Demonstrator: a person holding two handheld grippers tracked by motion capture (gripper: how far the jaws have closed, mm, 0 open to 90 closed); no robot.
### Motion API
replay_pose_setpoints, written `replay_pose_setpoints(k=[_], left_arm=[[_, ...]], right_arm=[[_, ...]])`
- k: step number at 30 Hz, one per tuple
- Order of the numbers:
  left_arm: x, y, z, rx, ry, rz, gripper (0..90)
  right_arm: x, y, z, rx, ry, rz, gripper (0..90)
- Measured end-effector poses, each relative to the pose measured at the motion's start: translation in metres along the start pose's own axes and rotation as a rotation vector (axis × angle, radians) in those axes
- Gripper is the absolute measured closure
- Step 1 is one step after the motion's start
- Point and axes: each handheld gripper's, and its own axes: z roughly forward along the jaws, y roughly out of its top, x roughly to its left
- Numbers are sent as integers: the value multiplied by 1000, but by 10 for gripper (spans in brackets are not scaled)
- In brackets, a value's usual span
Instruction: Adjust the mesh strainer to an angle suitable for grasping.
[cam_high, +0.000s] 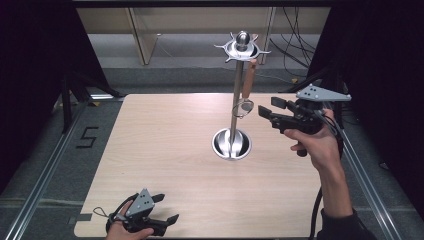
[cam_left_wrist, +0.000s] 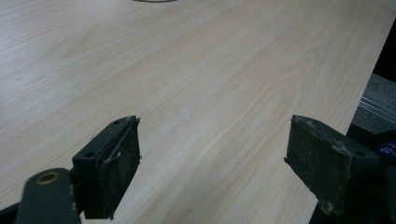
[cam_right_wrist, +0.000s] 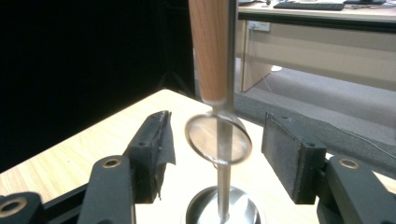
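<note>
Nearest me, my left gripper rests low at the front edge of the pale wooden table, jaws spread wide over bare board, with open room ahead. Farther on, the tall steel stand with round dished base rises near the middle. My right gripper is raised beside its pole, jaws released and apart, flanking the hanging wooden-handled small round wire strainer without touching.

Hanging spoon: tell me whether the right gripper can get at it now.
Probably yes. The right gripper is open, facing the spoon hanging beside the stand's pole, with nothing between them.
</note>
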Motion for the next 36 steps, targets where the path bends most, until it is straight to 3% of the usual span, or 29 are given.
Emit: replay_pose_setpoints(k=[1, 4, 7, 9, 10, 11, 13, 14, 15, 21, 22, 26, 27, 29, 30, 31, 33, 35, 36], left_arm=[[0, 0, 0, 1, 0, -3, 168], [-1, 0, 0, 5, -1, -21, 168], [0, -1, 0, 13, -1, -16, 169], [2, 0, -1, 21, 0, 11, 168], [1, 0, 0, 11, -1, -6, 168], [2, -1, -1, 31, 11, -5, 168], [2, 0, -1, 26, 9, -9, 168], [2, 0, -1, 27, 11, -9, 168], [1, 0, -1, 23, 14, -9, 168], [0, 1, 0, 17, 0, -20, 168], [2, 2, 0, 18, -4, 10, 168], [1, 2, 1, 9, -7, -7, 168], [0, 2, 1, -3, -5, -14, 168], [1, 1, 0, 18, 1, -25, 168], [1, 1, 0, 10, -3, -24, 168], [1, 1, 0, 5, -5, -13, 168], [2, 1, -2, 12, 1, -5, 168], [1, 2, -3, 13, -1, -8, 168], [1, 2, -3, 13, -1, -8, 168]], right_arm=[[-2, -3, 0, -13, -10, -30, 429], [-3, -11, 0, -8, -8, -20, 427], [-4, -19, -2, -10, -8, -18, 420], [-3, -23, -3, -4, 2, 14, 412], [-4, -25, -4, -2, 5, 18, 409], [-5, -28, -3, -20, 5, 5, 409], [-6, -32, -3, 6, 13, 27, 404], [-9, -34, -3, 1, -1, 0, 404], [-7, -36, -3, 8, -1, 29, 403], [-13, -50, -1, 46, -8, -12, 398], [-13, -53, -2, 53, -19, 5, 397], [-16, -65, 0, 101, 7, 38, 390], [-18, -68, 1, 97, 3, 26, 385], [-19, -74, 4, 151, 8, 27, 368], [-22, -77, 6, 161, 11, 5, 368], [-20, -80, 6, 173, 3, 30, 367], [-23, -85, 9, 194, 9, 20, 364], [-23, -90, 11, 212, 14, 49, 362], [-25, -93, 13, 209, 5, 20, 360]])
